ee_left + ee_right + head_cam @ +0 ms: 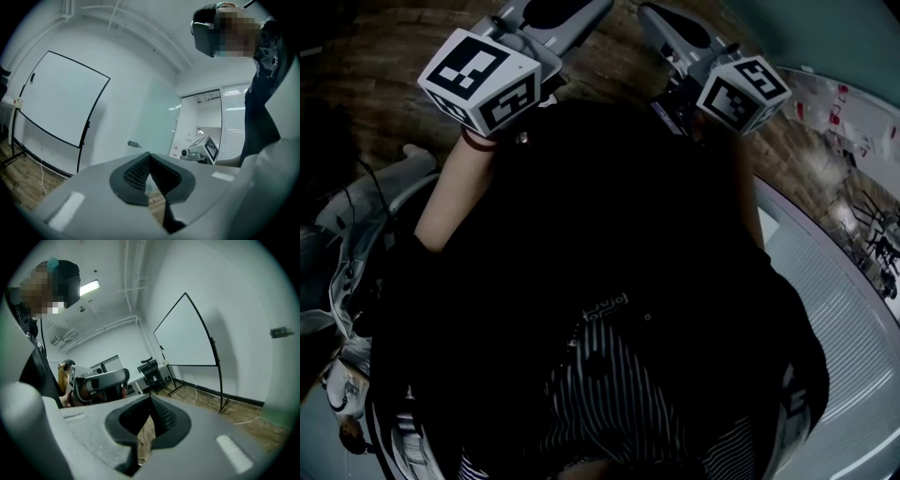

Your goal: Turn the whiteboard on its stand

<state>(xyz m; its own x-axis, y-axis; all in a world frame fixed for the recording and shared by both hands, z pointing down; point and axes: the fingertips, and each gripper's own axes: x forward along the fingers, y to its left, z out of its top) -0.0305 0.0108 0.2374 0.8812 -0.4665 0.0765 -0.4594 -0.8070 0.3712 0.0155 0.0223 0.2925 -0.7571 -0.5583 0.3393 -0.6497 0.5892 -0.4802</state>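
Wooden floor [243,416]: bare boards lie open between both grippers and the stand.
Whiteboard [61,98]: blank panel with a thin black edge, well apart from both grippers and close in front of the white wall.
Stand [219,380]: black uprights run down the board's side edges to feet on the floor.
Cable [194,394]: white, hanging under the board's lower edge down to the floor.
Office chair [150,367]: dark, beyond the board's far edge, beside a white counter [133,383].
Left gripper [150,155]: held in the air facing the board, jaws together with nothing between them.
Right gripper [151,398]: also in the air, jaws together and empty, with the board to its upper right in the right gripper view.
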